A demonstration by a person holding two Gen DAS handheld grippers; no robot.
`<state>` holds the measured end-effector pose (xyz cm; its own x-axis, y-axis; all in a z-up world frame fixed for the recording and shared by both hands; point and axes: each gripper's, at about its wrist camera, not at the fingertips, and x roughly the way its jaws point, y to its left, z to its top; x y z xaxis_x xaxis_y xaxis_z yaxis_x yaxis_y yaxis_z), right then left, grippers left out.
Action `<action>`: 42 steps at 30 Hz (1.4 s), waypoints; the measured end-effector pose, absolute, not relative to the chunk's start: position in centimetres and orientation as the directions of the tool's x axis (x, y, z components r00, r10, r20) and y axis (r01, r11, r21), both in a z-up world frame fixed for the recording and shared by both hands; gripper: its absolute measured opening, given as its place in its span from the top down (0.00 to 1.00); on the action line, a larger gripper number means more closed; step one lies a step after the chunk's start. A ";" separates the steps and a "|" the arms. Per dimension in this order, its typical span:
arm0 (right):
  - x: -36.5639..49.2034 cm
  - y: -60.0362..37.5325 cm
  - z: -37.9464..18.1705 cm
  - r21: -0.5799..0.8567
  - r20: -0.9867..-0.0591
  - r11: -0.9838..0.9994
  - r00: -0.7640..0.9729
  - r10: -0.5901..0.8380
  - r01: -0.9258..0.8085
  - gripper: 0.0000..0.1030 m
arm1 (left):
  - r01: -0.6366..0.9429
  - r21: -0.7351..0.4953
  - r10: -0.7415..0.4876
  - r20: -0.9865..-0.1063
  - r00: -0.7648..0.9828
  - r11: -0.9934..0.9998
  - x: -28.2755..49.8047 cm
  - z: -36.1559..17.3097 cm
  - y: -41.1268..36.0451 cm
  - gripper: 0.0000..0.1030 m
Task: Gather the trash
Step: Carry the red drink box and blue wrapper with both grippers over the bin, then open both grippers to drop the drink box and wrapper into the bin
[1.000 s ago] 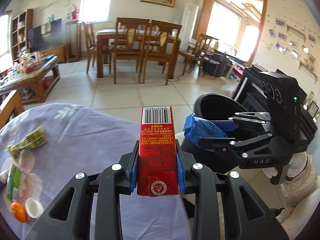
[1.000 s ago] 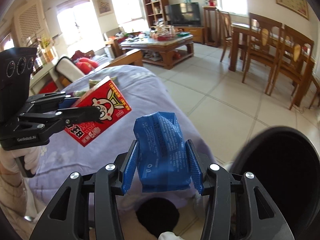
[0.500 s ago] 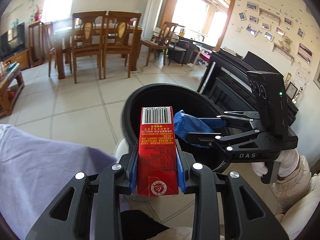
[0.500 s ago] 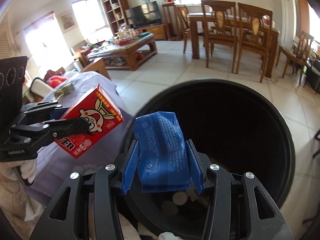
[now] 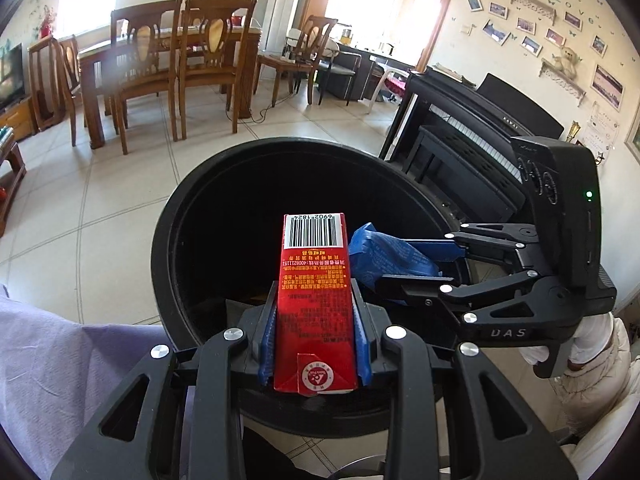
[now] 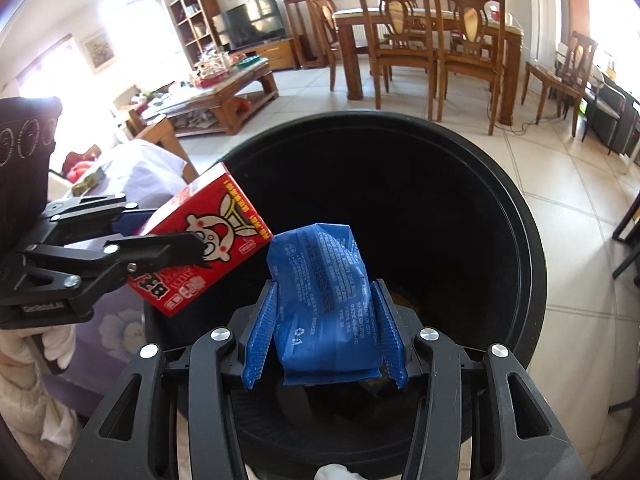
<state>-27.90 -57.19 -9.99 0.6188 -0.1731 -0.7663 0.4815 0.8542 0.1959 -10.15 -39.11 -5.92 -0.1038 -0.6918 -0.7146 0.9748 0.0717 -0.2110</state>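
Note:
A red drink carton (image 5: 315, 304) with a barcode on top is clamped in my left gripper (image 5: 315, 334), held over the mouth of a round black trash bin (image 5: 168, 240). In the right wrist view the same carton (image 6: 208, 240) shows a cartoon face, with the left gripper (image 6: 176, 252) at the bin's left rim. My right gripper (image 6: 325, 332) is shut on a crumpled blue packet (image 6: 326, 300), also above the bin (image 6: 528, 248) opening. The left wrist view shows that packet (image 5: 386, 258) and the right gripper (image 5: 404, 264) just right of the carton.
A lilac flowered cloth (image 5: 60, 368) covers the surface at the left of the bin. A black piano (image 5: 472, 136) stands behind the bin on the right. A wooden dining table with chairs (image 6: 424, 40) and a coffee table (image 6: 224, 92) stand across the tiled floor.
Both grippers have swung from above the lilac cloth to over the bin and sunk closer to its mouth. The carton and the blue packet stay held as before.

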 end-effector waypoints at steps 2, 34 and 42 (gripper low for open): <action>-28.1 -57.4 -10.4 0.200 -0.768 0.852 0.618 -0.170 0.483 0.54 | 0.975 -0.210 -0.687 -0.719 -0.104 0.072 -10.3 -6.3 -39.4 0.69; -26.4 -56.5 -10.3 0.172 -0.783 0.855 0.594 -0.183 0.490 0.41 | 0.980 -0.173 -0.665 -0.744 -0.067 0.095 -10.6 -6.6 -39.7 0.54; -25.8 -55.2 -9.2 0.156 -0.770 0.870 0.609 -0.189 0.468 0.40 | 0.978 -0.174 -0.699 -0.714 -0.044 0.116 -9.8 -5.4 -37.2 0.46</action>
<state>-25.79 -55.19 -9.20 0.6091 -0.1890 -0.7702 0.4678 0.8699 0.1565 -9.80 -37.16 -5.40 -0.0438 -0.6992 -0.7135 0.9778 0.1164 -0.1742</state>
